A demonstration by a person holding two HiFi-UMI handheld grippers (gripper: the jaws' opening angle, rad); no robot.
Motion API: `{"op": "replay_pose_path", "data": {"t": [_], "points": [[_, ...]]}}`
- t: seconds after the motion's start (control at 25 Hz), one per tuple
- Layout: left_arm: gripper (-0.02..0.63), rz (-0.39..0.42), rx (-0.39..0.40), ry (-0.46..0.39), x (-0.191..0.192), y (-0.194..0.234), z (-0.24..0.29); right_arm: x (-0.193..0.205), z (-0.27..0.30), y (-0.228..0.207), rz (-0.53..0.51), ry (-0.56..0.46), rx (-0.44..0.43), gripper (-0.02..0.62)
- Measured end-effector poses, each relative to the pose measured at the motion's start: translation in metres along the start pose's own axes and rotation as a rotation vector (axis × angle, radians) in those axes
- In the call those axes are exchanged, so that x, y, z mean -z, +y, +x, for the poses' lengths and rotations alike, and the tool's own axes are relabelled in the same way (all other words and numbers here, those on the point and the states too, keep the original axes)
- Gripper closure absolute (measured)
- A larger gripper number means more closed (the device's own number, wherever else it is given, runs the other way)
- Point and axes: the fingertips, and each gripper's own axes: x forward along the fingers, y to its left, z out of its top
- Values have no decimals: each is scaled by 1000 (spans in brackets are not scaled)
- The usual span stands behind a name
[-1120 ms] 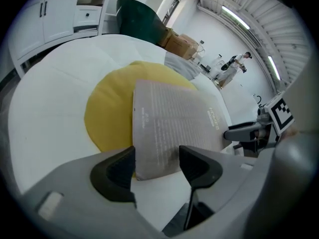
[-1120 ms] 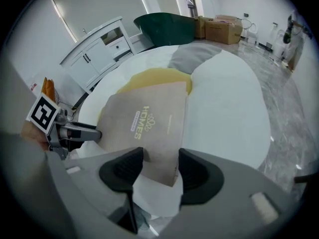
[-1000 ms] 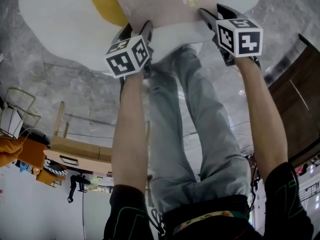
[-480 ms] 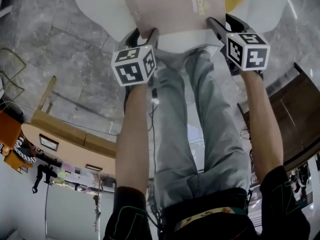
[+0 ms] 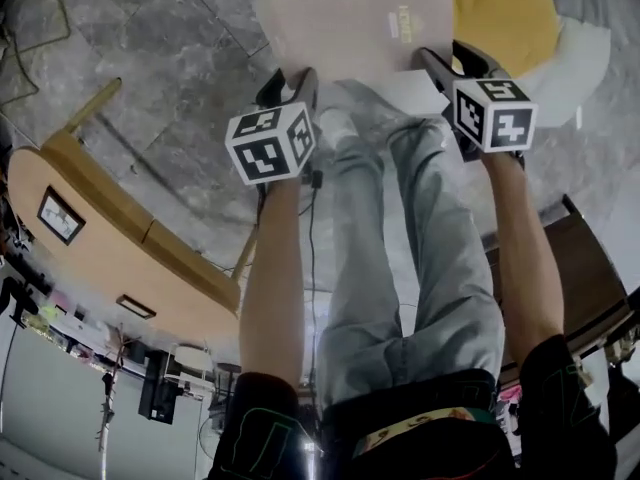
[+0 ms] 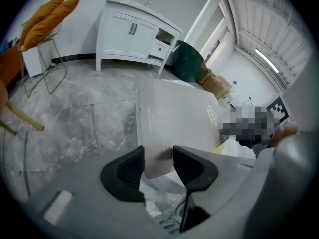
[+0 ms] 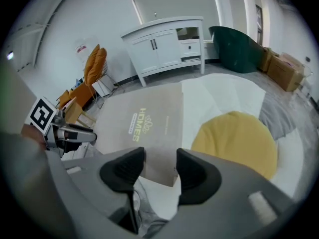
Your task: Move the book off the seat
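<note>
Big thin beige book point(image 5: 350, 23), gold HOMES lettering on cover, is up in air between both claws. It sits over edge of round white seat point(image 5: 590, 48) and grey marbled floor point(image 5: 170, 88), right beside round yellow cushion point(image 5: 500, 18) lying on seat. Title side faces up.

Left claw point(image 5: 290, 76): jaws just been closing, now partway apart, book's near left corner pinched between pads.

Right claw point(image 5: 452, 56): jaws a bit wider, gripping near right corner.

Person's legs in light jeans point(image 5: 400, 268) below.

open grey floor point(image 5: 150, 88) up left, wooden desk point(image 5: 130, 248) lower left (kinda close), white seat point(image 5: 585, 53) plus yellow cushion point(image 5: 505, 13) crowding right
</note>
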Motion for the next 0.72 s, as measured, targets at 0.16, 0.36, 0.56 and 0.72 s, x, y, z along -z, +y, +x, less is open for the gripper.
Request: {"op": "replay_pose_path", "data": {"t": [0.16,0.36,0.56,0.72], "points": [[422,-117,-63,-75,7,38,-47,-33,6,54,-127,8,-57,388],[422,-230,-160,-164,20,87,-110,-64,12,133,-263,12,-132,388],[423,-378,-273,-265,47,137,-181,-90,20,227,-433,27,-240,388],[425,-499,-371,-344,70,160,-242,-106,14,300,-564,35,-330,388]]}}
